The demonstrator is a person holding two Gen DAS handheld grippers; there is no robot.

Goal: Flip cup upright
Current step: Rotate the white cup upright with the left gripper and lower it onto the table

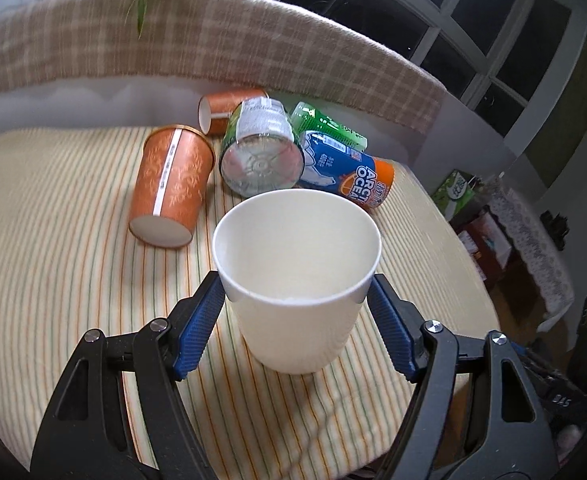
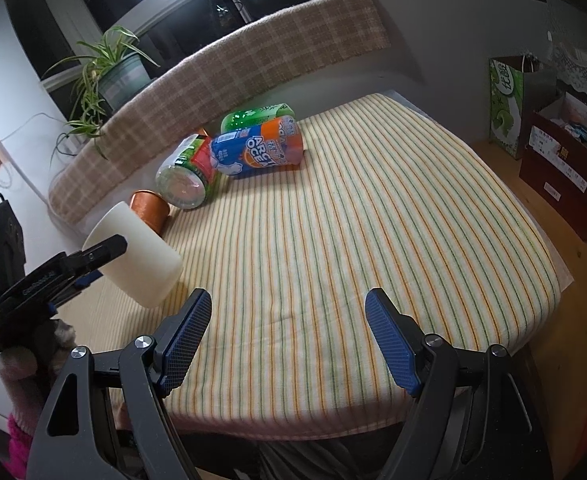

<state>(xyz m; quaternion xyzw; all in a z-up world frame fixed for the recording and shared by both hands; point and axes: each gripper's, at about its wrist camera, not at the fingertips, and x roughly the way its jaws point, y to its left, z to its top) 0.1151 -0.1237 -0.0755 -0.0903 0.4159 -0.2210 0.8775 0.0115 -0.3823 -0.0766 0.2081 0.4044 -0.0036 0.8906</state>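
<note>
A plain white paper cup (image 1: 297,276) stands mouth up between my left gripper's (image 1: 297,300) blue pads (image 1: 197,328), which press on its sides just under the rim. In the right wrist view the same cup (image 2: 141,256) is tilted, its base near the striped cloth (image 2: 333,240), with the left gripper (image 2: 73,272) clamped on it. My right gripper (image 2: 289,312) is open and empty above the cloth's front part.
An orange paper cup (image 1: 171,184) lies on its side beside a second orange cup (image 1: 225,110). A clear bottle (image 1: 261,148), a green bottle (image 1: 329,124) and a blue Arctic Ocean can (image 1: 349,172) lie behind. A plaid backrest (image 1: 213,40) runs along the back. Boxes (image 2: 565,160) stand at right.
</note>
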